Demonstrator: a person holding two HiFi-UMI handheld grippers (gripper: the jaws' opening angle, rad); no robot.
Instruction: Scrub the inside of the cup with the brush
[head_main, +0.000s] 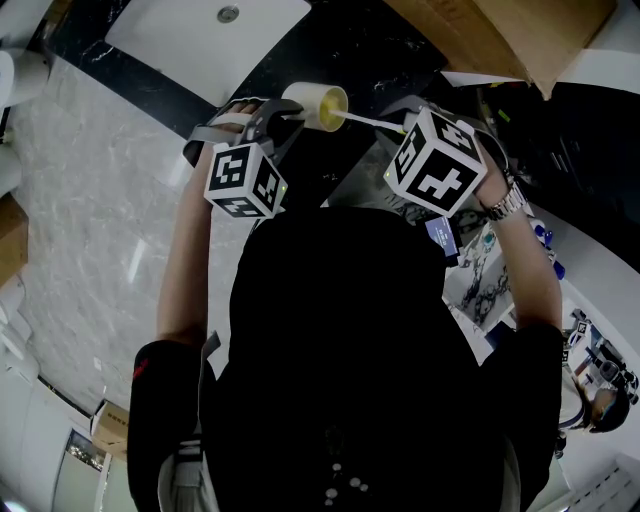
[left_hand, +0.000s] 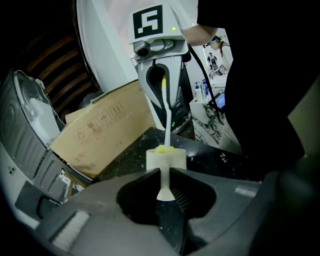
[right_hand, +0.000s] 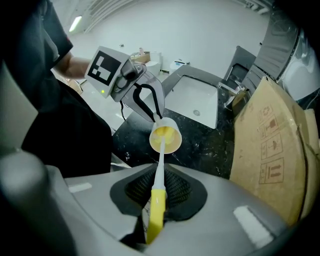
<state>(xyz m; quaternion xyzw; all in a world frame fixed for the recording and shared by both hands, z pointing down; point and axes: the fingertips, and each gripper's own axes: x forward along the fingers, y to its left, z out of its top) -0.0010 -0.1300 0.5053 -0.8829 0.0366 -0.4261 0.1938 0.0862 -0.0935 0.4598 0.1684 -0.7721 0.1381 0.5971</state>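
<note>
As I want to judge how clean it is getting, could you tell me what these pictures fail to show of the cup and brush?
- Cup floor and inner wall: right gripper view, covered by the yellow head of the brush.
- Cup interior: left gripper view, mouth faces away; head view, too small.
- Worktop nearer the person: head view, blocked by the dark head and body.
</note>
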